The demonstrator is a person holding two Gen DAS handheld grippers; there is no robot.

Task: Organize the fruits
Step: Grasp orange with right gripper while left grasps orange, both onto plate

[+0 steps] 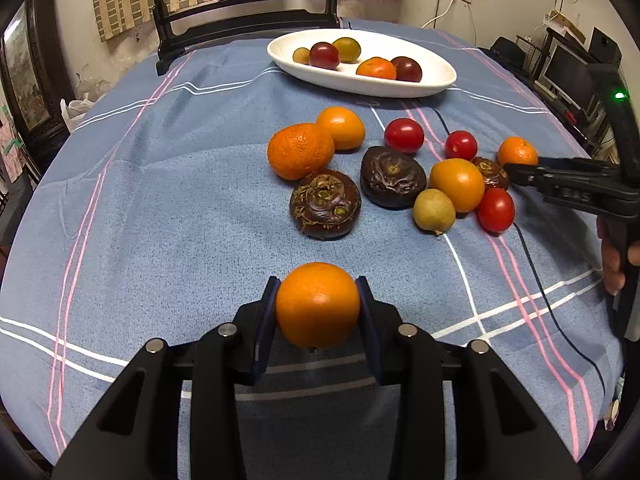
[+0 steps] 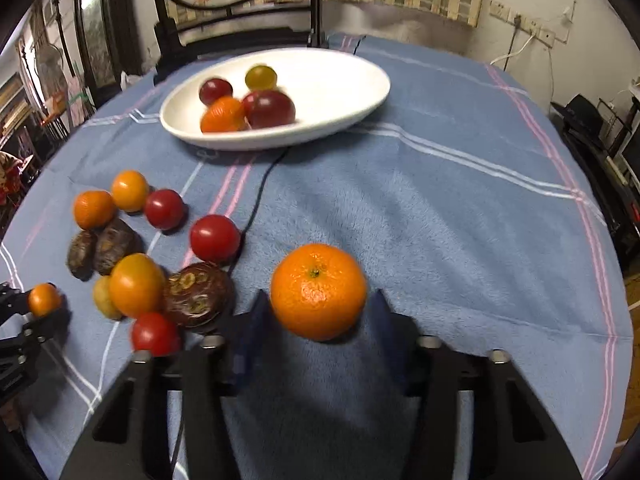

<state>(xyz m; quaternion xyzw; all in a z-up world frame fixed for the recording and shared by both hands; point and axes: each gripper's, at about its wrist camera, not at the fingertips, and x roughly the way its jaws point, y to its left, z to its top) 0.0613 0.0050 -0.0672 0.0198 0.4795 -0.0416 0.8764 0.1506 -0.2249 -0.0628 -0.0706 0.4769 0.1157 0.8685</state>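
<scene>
Orange fruit sits in each pair of jaws. Left hand-held gripper (image 1: 318, 306) is clenched on a smooth orange (image 1: 318, 305), both blue pads pressed to its sides, low over the blue checked cloth (image 1: 160, 208) on the bench; right hand-held gripper (image 2: 318, 312) straddles a dimpled tangerine (image 2: 319, 291) that rests on the cloth; its view is motion-blurred, a gap shows on each side, so I judge it not yet grasping. White dish (image 1: 440, 80) stands well apart at the far side, five fruits already in it.

Risks, as judgement:
- round, glossy skin held only at its widest part; a tilt on the way to the dish may let the orange roll out;
- uneven closing on the tangerine may nudge it into the dark chestnut (image 2: 198, 298) and red tomato (image 2: 155, 334) just beside; the pile scatters;
- black cable (image 2: 256, 200) lies across the cloth between pile and dish; a low carry may snag it.
</scene>
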